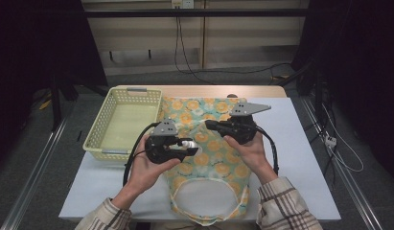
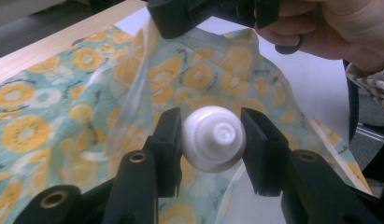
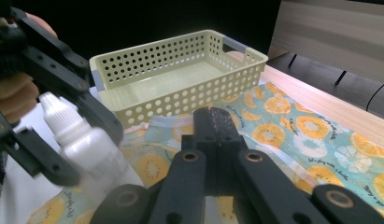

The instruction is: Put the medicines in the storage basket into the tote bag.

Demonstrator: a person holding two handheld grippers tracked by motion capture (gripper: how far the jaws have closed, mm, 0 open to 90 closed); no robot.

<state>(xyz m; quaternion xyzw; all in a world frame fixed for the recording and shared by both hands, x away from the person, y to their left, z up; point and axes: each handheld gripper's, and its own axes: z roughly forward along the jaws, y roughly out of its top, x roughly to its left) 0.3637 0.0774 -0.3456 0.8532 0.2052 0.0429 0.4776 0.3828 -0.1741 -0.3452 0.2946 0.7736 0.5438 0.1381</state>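
Note:
A cloth bag (image 1: 214,163) with an orange-slice print lies spread on the white table, its round opening toward the person. My left gripper (image 1: 189,146) hovers over the bag's left part, shut on a small white squeeze bottle (image 1: 186,143). In the left gripper view the bottle (image 2: 213,138) sits between the jaws with its cap toward the camera. My right gripper (image 1: 209,124) points left over the bag's middle. Its jaws are shut on a fold of the cloth (image 2: 147,60), which rises like a tent to them. In the right gripper view the bottle (image 3: 82,135) shows at the left.
A pale yellow perforated basket (image 1: 103,120) stands empty at the table's left, touching the bag's upper left edge (image 3: 180,98). Bare white table (image 1: 300,158) lies to the right. A wooden strip (image 1: 199,91) runs along the far edge, and cables trail on the floor beyond.

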